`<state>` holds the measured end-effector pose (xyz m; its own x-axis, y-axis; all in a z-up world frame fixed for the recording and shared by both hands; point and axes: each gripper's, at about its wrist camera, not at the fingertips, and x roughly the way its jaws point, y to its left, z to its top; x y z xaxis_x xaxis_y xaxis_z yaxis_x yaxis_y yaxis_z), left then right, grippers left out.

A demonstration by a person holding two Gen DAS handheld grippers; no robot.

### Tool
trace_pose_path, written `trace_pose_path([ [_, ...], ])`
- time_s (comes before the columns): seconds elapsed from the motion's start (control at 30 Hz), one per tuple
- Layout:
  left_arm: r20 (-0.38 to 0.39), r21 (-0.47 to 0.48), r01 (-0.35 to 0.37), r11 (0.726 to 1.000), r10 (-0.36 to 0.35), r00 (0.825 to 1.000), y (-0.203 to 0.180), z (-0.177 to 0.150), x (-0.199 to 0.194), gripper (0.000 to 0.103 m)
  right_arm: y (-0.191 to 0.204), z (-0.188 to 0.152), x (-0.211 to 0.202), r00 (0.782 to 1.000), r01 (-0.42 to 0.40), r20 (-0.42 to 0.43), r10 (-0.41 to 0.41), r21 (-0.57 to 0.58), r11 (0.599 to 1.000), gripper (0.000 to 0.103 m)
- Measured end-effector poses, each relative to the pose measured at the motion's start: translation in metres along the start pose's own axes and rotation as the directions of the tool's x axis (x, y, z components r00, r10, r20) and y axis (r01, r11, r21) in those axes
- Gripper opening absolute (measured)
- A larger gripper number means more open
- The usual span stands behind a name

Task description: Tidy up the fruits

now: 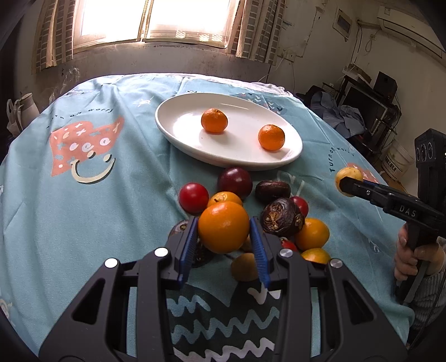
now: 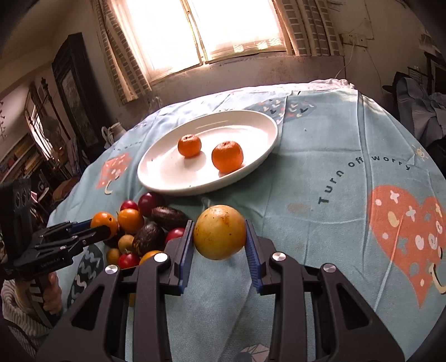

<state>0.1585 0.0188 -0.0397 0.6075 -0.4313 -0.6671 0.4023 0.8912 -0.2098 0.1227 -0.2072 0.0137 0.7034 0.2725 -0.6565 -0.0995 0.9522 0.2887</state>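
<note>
Two tangerines lie on the white plate; left claw grips an orange fruit, right claw a yellow fruit.

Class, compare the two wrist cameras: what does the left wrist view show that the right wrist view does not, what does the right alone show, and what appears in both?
Only the left wrist view shows the air conditioner high on the wall and a white bucket on the floor.

Only the right wrist view shows the big red heart print on the cloth and a dark framed picture on the wall.

Both show the white plate with two tangerines, the fruit pile, the window, the left gripper shut on an orange fruit, and the right gripper on a yellow fruit.
</note>
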Motion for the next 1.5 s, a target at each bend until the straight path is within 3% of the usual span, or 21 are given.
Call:
trace_pose_path([
  [0.13,0.029,-0.009,-0.021,1.0,0.021,0.999,0.001,0.04,0.004,0.039,-0.008,0.039,0.001,0.999,-0.029,0.014,0.028,0.057,0.998,0.035],
  [0.27,0.05,-0.031,-0.033,0.999,0.035,0.998,0.0,0.082,0.027,0.039,0.001,0.075,0.028,0.999,-0.048,-0.001,0.048,0.059,0.997,0.035],
  [0.43,0.022,-0.048,-0.024,0.999,0.025,0.999,-0.003,0.101,0.062,0.039,0.022,0.08,0.08,0.992,-0.096,-0.077,0.101,0.063,0.993,0.036],
  [0.5,0.015,-0.041,-0.045,0.998,0.046,0.999,-0.002,0.1,0.071,0.042,0.022,0.076,0.095,0.989,-0.094,-0.107,0.103,0.085,0.992,0.037],
  [0.53,0.016,-0.04,-0.045,0.998,0.046,0.999,-0.001,0.099,0.073,0.051,0.02,0.074,0.099,0.988,-0.083,-0.124,0.094,0.087,0.993,0.039],
  [0.6,0.017,-0.039,-0.035,0.999,0.036,0.999,0.001,0.097,0.074,0.056,0.014,0.072,0.097,0.992,-0.057,-0.107,0.066,0.089,0.994,0.067],
  [0.8,0.049,-0.051,-0.022,0.998,0.025,0.999,0.008,0.093,0.056,0.062,0.014,0.076,0.063,0.997,-0.08,0.0,0.08,0.073,0.994,0.067],
  [0.97,0.05,-0.07,-0.061,0.996,0.065,0.997,0.021,0.063,0.032,0.068,0.016,0.056,0.027,0.996,-0.078,0.057,0.075,0.058,0.995,0.068],
  [1.17,0.049,-0.066,-0.065,0.996,0.068,0.996,0.022,0.027,0.006,0.068,0.006,0.025,0.015,0.998,-0.056,0.037,0.052,0.091,0.994,0.07],
  [1.27,0.072,0.004,-0.051,0.999,0.051,0.996,0.008,0.021,0.0,0.068,0.001,0.024,0.014,0.998,-0.059,0.039,0.055,0.112,0.992,0.07],
  [1.5,0.012,0.16,-0.049,0.986,0.048,0.999,-0.023,0.012,0.02,0.067,-0.001,0.025,0.016,0.999,-0.044,0.022,0.041,0.117,0.992,0.07],
])
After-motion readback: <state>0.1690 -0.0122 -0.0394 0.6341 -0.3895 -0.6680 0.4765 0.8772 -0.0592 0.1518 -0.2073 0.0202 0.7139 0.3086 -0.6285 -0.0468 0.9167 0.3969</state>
